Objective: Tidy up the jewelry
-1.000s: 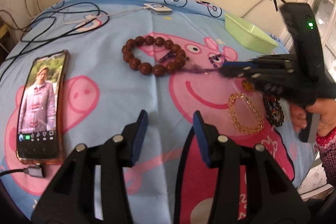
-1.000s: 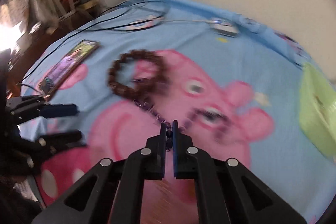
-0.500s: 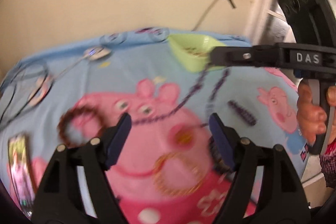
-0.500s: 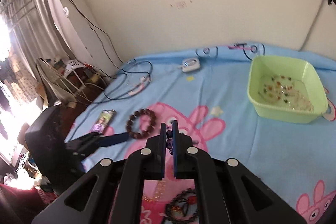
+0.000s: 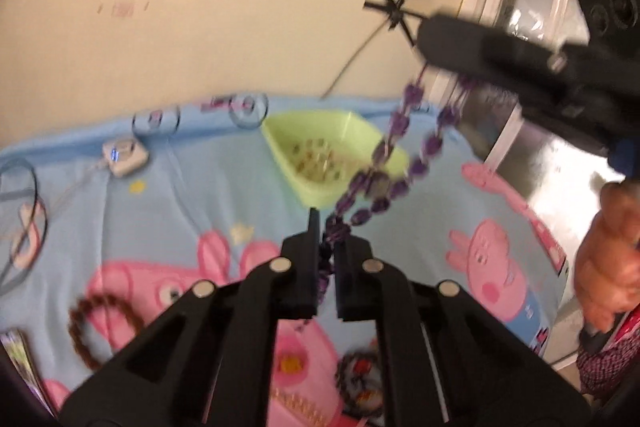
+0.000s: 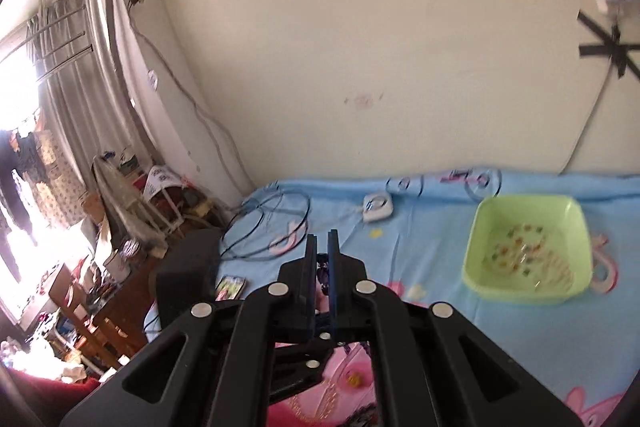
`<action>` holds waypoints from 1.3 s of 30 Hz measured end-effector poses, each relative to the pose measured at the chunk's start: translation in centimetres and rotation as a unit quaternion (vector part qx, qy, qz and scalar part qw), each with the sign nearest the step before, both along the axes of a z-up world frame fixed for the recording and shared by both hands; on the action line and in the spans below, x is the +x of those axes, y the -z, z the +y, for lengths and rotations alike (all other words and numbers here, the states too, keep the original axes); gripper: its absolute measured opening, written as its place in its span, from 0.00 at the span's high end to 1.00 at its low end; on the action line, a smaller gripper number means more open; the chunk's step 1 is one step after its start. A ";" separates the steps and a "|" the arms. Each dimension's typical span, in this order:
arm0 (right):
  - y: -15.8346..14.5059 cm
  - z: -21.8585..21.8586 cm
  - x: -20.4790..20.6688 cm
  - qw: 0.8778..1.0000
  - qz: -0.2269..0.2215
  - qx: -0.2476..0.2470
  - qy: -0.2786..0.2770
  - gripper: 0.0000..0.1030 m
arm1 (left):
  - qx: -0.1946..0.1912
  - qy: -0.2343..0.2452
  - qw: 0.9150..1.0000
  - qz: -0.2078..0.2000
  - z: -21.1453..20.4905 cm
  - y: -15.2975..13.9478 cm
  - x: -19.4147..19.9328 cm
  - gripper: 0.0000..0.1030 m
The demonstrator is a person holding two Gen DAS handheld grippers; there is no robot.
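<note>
Claws: left, right, both clamped on one purple necklace; one green bowl.

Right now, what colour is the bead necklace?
Purple; the necklace shows best in the left wrist view.

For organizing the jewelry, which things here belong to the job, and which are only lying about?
Belonging to the job:
- purple bead necklace, held between both grippers
- left gripper
- right gripper
- green bowl
- brown bead bracelet

Only lying about:
- phone
- white charger box
- black cables
- blue cartoon blanket
</note>
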State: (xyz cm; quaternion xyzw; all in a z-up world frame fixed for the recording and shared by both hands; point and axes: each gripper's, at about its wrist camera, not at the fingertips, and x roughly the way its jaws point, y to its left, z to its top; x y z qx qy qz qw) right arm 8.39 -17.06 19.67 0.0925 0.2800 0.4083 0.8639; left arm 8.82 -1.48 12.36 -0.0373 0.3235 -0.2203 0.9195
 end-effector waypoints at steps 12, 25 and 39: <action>-4.6 -5.2 5.6 0.995 -0.047 0.018 0.091 1.00 | 0.003 0.012 0.999 -0.053 -4.7 -8.5 8.1 0.95; -1.2 -8.4 11.4 0.991 -0.020 0.007 0.132 1.00 | 0.020 0.022 0.999 -0.021 -9.9 -5.5 14.8 0.95; 7.2 -10.0 11.5 0.984 0.059 -0.006 0.171 0.96 | 0.030 -0.025 0.997 0.064 -4.4 0.3 12.9 0.54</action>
